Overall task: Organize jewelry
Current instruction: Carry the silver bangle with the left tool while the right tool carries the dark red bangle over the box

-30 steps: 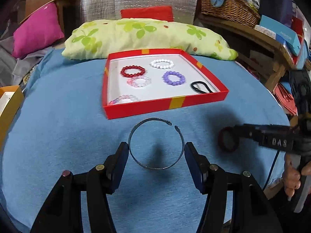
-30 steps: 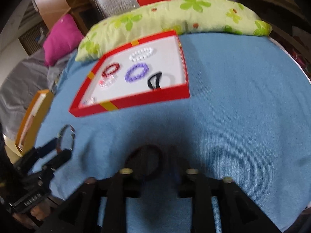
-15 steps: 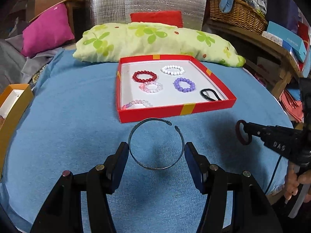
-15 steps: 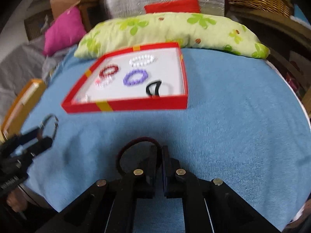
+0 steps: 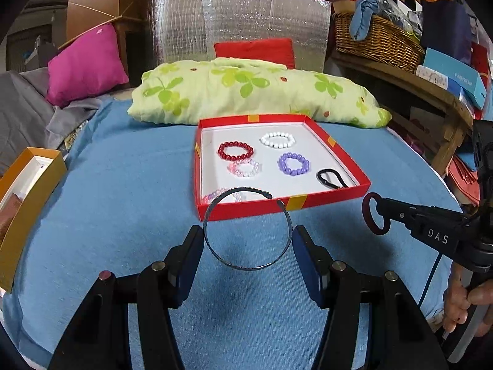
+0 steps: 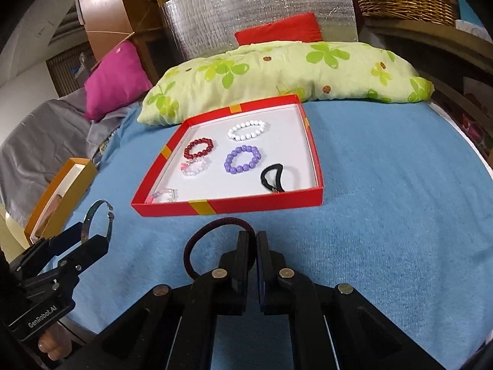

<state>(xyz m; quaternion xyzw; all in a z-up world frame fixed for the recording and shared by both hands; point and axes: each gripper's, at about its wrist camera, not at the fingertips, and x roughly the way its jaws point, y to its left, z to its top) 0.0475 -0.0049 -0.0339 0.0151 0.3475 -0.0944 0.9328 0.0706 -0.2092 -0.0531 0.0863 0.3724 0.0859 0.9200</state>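
My left gripper is shut on a silver open bangle, held above the blue cloth just before the red tray. It also shows in the right wrist view with the bangle. My right gripper is shut on a dark red hair tie, also in the left wrist view. The tray holds red, white, purple and pink bead bracelets and a black hair tie.
A green flowered pillow lies behind the tray. An orange box stands at the left edge of the blue cloth. A wooden shelf with a wicker basket is at the right. A pink cushion lies back left.
Both grippers have lifted and drawn closer to the red tray, each keeping its piece. The right gripper's view has steadied and risen.
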